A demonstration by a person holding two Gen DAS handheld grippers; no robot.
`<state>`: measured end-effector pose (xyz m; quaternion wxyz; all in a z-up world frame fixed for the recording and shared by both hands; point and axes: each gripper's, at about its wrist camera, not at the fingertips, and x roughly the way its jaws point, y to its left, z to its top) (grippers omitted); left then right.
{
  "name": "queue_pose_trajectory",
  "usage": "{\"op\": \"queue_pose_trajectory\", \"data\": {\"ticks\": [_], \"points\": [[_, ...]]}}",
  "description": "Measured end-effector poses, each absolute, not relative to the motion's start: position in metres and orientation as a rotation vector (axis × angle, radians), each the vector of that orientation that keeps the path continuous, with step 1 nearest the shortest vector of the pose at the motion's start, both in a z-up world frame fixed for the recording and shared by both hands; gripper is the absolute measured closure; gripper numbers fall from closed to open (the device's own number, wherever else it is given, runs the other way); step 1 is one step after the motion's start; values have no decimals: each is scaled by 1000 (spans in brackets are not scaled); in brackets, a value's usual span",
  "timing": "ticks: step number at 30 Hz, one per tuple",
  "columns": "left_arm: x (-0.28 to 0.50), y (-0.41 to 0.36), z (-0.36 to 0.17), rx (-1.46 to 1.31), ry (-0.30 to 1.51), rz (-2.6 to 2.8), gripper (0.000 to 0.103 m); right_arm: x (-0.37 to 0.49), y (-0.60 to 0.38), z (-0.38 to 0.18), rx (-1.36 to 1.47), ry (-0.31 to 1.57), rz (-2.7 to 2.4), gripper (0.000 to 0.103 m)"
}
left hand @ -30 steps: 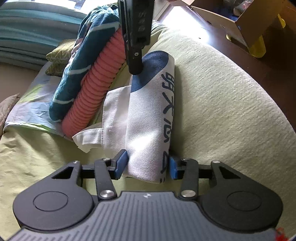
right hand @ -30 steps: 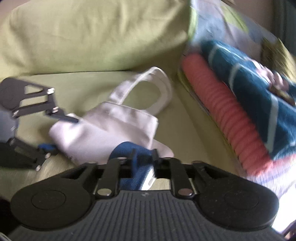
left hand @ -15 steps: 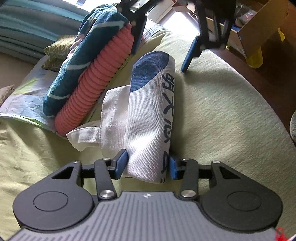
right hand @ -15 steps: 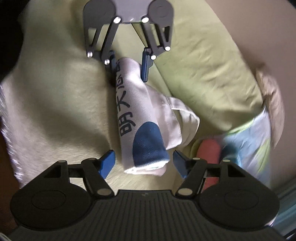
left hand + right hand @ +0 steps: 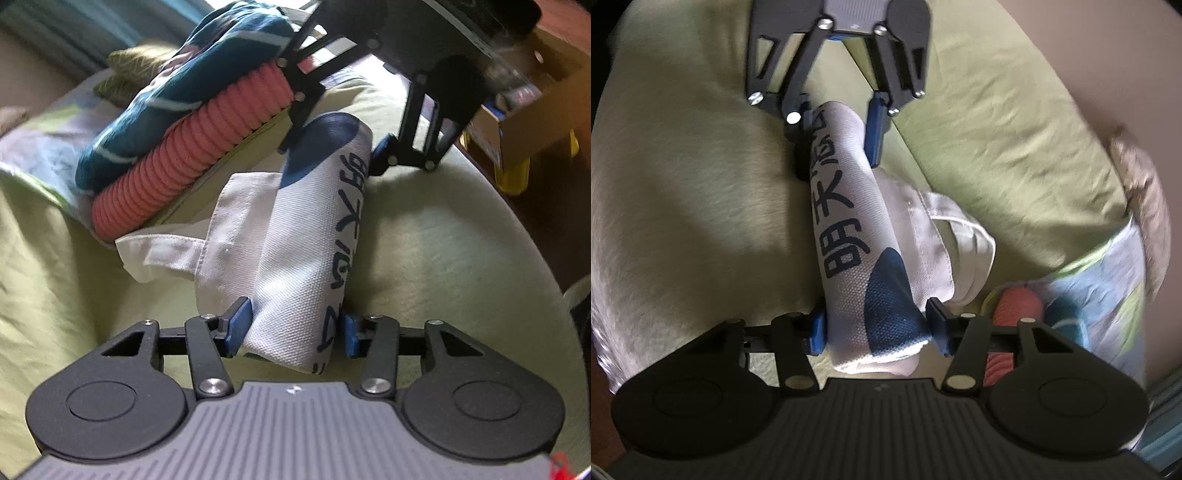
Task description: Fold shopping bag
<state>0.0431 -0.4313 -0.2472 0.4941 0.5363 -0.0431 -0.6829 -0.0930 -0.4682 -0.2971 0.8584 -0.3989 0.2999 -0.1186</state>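
Observation:
The shopping bag [image 5: 306, 240] is a white canvas roll with dark characters and a blue patch, lying on a green cushion [image 5: 443, 258]. My left gripper [image 5: 295, 326] is shut on its plain end, one blue pad pressing each side. The right gripper [image 5: 332, 147] straddles the far, blue-printed end. In the right wrist view the right gripper [image 5: 877, 330] has both pads against the blue end of the bag [image 5: 849, 221], and the left gripper [image 5: 838, 140] clamps the other end. A loose handle [image 5: 967, 236] spills out to one side.
A pink ribbed roll [image 5: 192, 147] under a teal patterned blanket [image 5: 177, 85] lies close beside the bag. A cardboard box [image 5: 524, 110] and a yellow object [image 5: 513, 177] stand beyond the cushion's edge. Green cushion [image 5: 683, 184] stretches on the bag's other side.
The right gripper let go of the blue end, opened wide, swung in line with the roll, then came down and narrowed onto that end. The left gripper kept its hold.

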Motion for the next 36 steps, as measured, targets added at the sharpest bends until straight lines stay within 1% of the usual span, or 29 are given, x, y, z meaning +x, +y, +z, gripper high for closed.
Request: {"op": "queue_pose_trajectory", "data": {"ticks": [3, 7, 14, 16, 21, 36], "points": [[42, -433, -244, 1297, -69, -1649, 51, -91, -468, -289, -760, 658, -257, 56], [39, -429, -239, 1304, -14, -1659, 51, -97, -462, -278, -664, 681, -242, 56], [21, -391, -232, 1332, 74, -1725, 51, -127, -439, -269, -487, 701, -141, 56], [20, -387, -230, 1330, 112, -1748, 49, -132, -438, -266, -432, 714, -113, 56], [27, -398, -223, 1317, 204, -1764, 49, -122, -460, -254, -326, 762, -58, 56], [37, -415, -223, 1321, 277, -1793, 49, -105, -502, -241, -134, 825, 57, 56]]}}
